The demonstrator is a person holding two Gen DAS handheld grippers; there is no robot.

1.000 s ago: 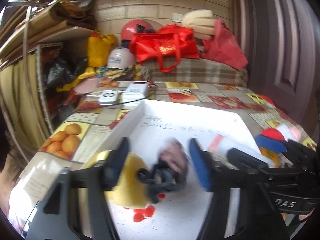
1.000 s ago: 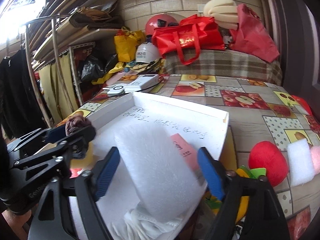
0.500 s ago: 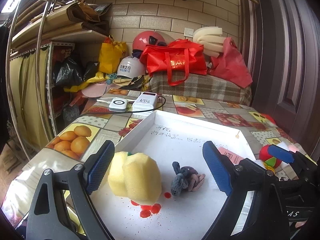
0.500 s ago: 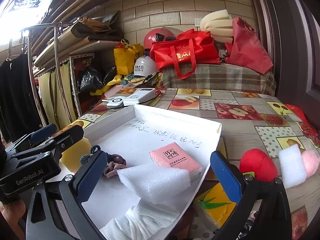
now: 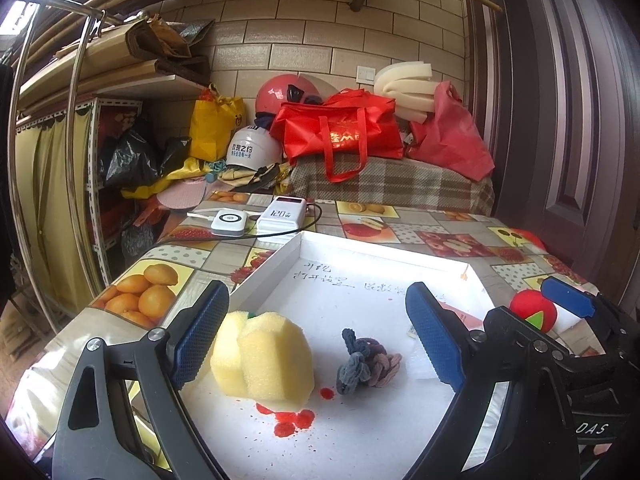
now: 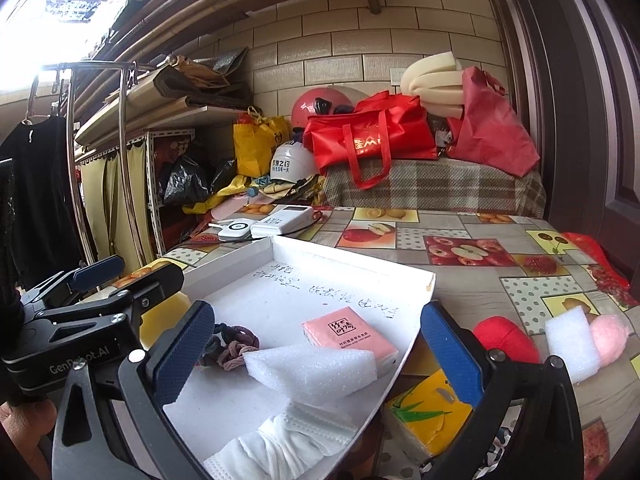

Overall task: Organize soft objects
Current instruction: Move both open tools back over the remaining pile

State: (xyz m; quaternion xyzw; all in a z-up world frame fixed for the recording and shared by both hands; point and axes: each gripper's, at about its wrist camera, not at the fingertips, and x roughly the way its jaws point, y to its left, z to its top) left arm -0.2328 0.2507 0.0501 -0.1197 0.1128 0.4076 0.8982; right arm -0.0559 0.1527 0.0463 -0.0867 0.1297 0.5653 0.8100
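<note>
1. Both my grippers, left (image 5: 316,340) and right (image 6: 316,350), hang with fingers apart, holding nothing.
2. Sponge (image 5: 264,360), hair ties (image 5: 366,364) and foam (image 6: 312,368) lie in the tray (image 6: 352,268).
3. I judge the ball (image 6: 506,340) beside the tray comes next: reach right.

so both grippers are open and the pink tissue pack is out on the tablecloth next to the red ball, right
Not quite. Both the left gripper and the right gripper are open, but the pink tissue pack lies inside the white tray, beside the white foam piece. The right wrist view shows it; the red ball sits outside on the tablecloth.
</note>
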